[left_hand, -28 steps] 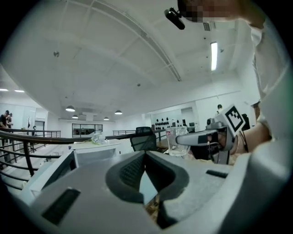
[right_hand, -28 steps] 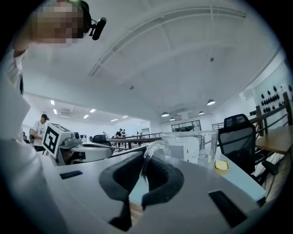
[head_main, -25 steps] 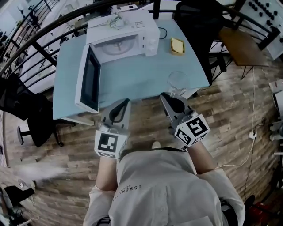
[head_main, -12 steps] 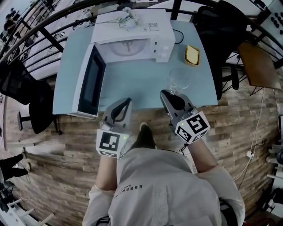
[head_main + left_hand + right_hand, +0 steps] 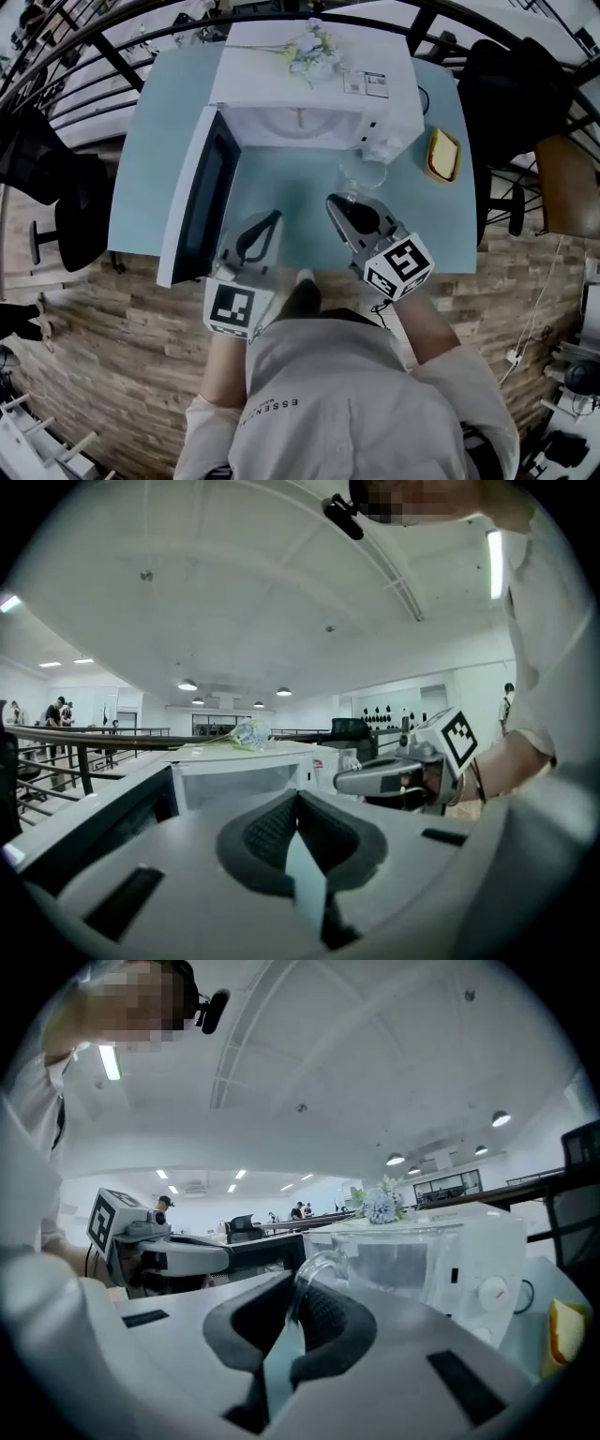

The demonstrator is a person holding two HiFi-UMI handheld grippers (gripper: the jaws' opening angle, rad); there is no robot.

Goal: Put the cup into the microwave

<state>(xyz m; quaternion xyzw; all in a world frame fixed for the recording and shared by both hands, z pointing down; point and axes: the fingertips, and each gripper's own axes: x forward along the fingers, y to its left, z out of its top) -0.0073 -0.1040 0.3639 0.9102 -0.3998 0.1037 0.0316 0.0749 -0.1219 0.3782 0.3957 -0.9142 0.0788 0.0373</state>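
A white microwave (image 5: 309, 89) stands at the back of the light blue table (image 5: 155, 122), its door (image 5: 202, 206) swung open to the left. My right gripper (image 5: 337, 202) is shut on the handle of a clear glass cup (image 5: 362, 176) and holds it upright in front of the microwave's right half. In the right gripper view the cup (image 5: 394, 1260) fills the space ahead of the jaws, with the microwave's control panel (image 5: 487, 1279) behind it. My left gripper (image 5: 267, 217) is shut and holds nothing, over the table beside the open door, pointing at the cavity (image 5: 244, 771).
A yellow item in a small dish (image 5: 442, 155) lies on the table right of the microwave. A bunch of pale flowers (image 5: 309, 49) lies on the microwave's top. Black chairs (image 5: 520, 84) stand at the right and left, and a curved railing runs behind the table.
Both grippers have moved forward from the table's front edge over the table toward the microwave. The cup has travelled with the right gripper. Both grippers stay shut.
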